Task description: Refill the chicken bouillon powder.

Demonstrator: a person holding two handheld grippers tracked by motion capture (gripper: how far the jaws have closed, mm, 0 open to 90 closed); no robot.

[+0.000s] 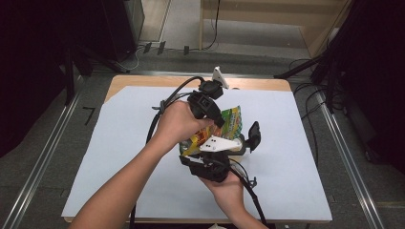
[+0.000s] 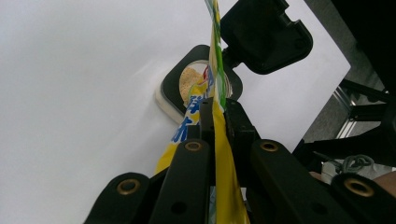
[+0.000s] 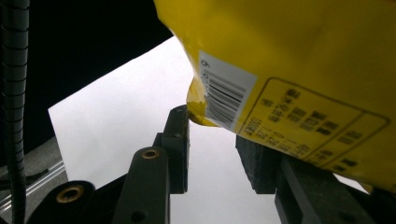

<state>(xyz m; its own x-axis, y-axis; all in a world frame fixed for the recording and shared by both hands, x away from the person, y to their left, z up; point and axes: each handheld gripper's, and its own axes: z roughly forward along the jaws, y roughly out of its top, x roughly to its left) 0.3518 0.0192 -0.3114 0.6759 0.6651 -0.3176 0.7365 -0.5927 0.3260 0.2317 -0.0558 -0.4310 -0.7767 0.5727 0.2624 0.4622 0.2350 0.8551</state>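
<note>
Yellow bag point(image 1: 228, 125) held in the air above a white sheet point(image 1: 119, 138), pinched by the left gripper point(image 2: 215, 122).

Hidden in the high view: most of the bag, behind hands and both grippers; jaw tips not to be made out there. Cut off in the right gripper view: bag's upper part, barcode corner alone clear. Under the bag in the left gripper view, a black-rimmed round dish point(image 2: 189, 84) with pale crumbly contents, half masked by the bag edge. Sheet spread over a wooden table point(image 1: 258, 84); grey floor, metal rails, cables and dark stands around. Left jaws closed flat on the bag's thin edge. Right gripper point(image 3: 212, 154) with jaws parted, bag's lower corner just above the gap, close to the left finger point(image 3: 179, 140); touching or not, cannot tell.
</note>
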